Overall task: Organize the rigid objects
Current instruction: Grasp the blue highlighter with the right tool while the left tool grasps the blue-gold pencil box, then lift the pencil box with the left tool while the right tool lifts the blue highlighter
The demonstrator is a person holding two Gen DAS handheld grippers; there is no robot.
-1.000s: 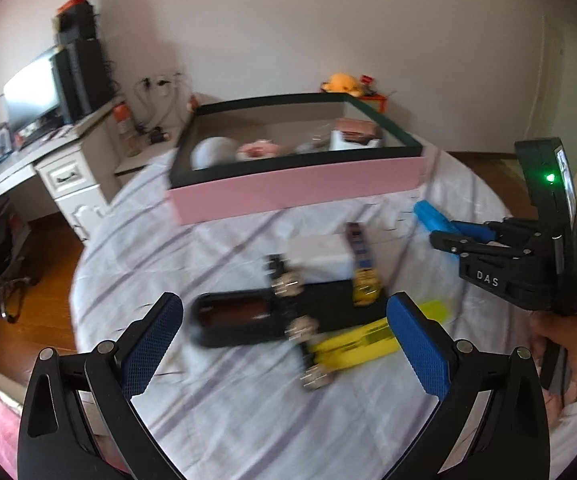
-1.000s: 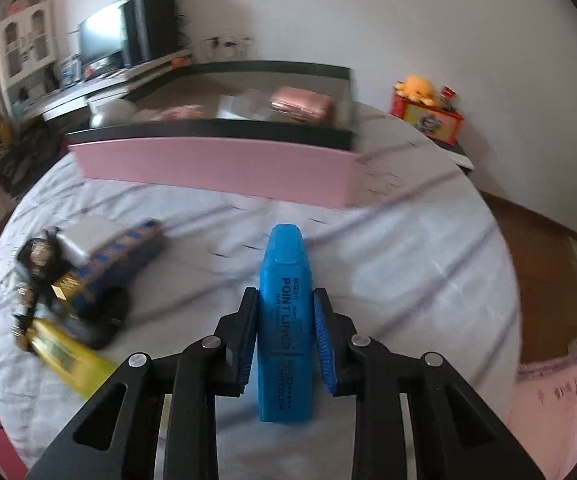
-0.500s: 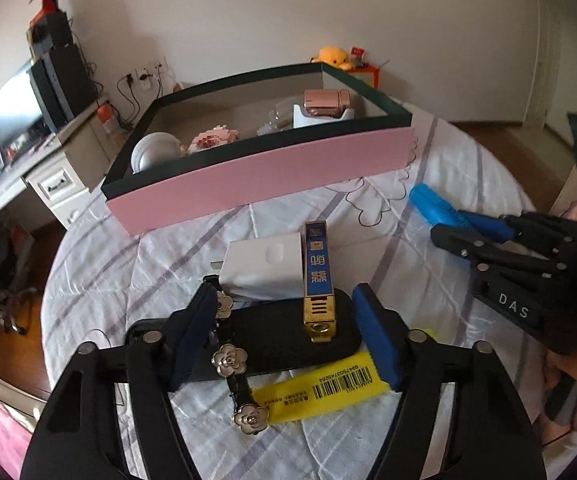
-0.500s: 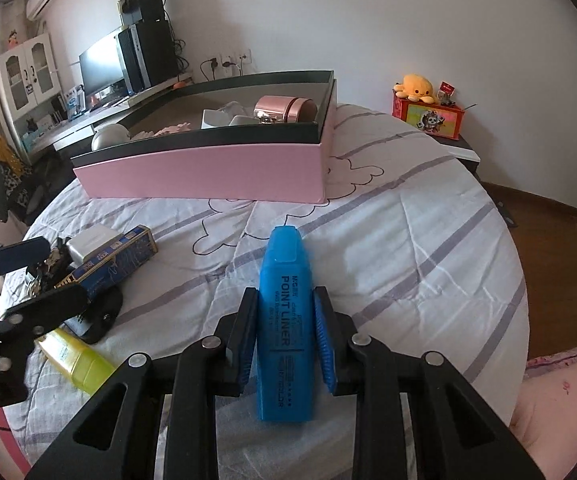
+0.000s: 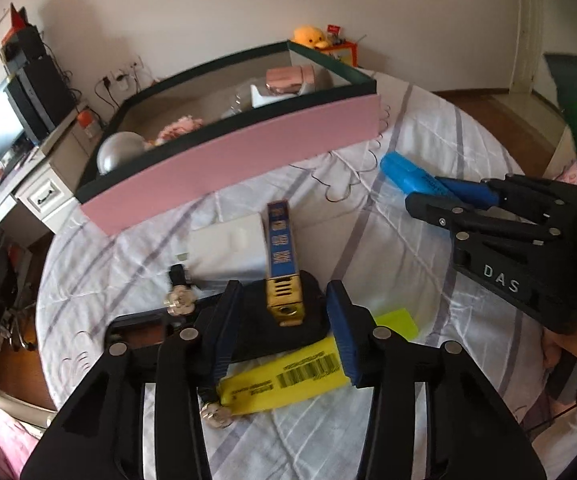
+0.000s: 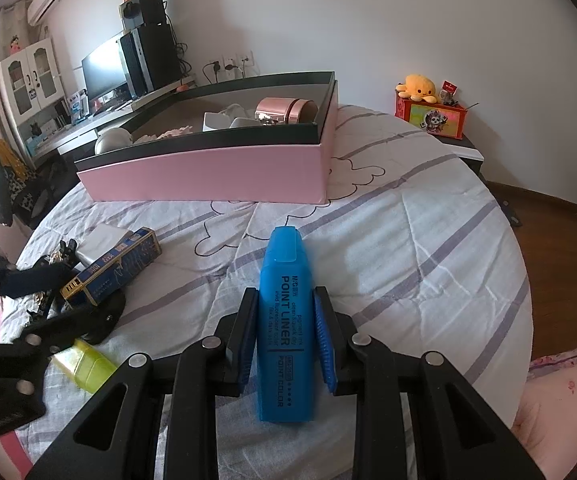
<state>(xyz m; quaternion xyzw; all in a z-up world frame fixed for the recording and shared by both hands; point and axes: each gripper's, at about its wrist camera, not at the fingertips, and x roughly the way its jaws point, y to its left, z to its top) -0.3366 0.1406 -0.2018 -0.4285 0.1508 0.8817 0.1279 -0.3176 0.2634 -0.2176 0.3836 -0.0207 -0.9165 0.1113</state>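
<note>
My right gripper (image 6: pixel 285 300) is shut on a blue highlighter (image 6: pixel 286 320), held just above the bedspread; the left wrist view shows the highlighter (image 5: pixel 404 172) at the right. My left gripper (image 5: pixel 283 304) is low over a small pile, and its jaws are closing. Between them lies the gold end of a blue and gold box (image 5: pixel 280 240), with a gap on each side. The box rests on a black case (image 5: pixel 256 324) and leans on a white charger (image 5: pixel 224 248). A yellow highlighter (image 5: pixel 288 380) lies under the right finger.
A pink box with a dark rim (image 5: pixel 228 164) stands at the far side of the round bed and holds several items. A chain with flower charms (image 5: pixel 180 300) lies beside the case. A desk with a monitor (image 6: pixel 100 64) stands at the far left.
My left gripper has come forward and down over the pile, and its jaws have narrowed around the blue and gold box. The right gripper still holds the blue highlighter in place.
</note>
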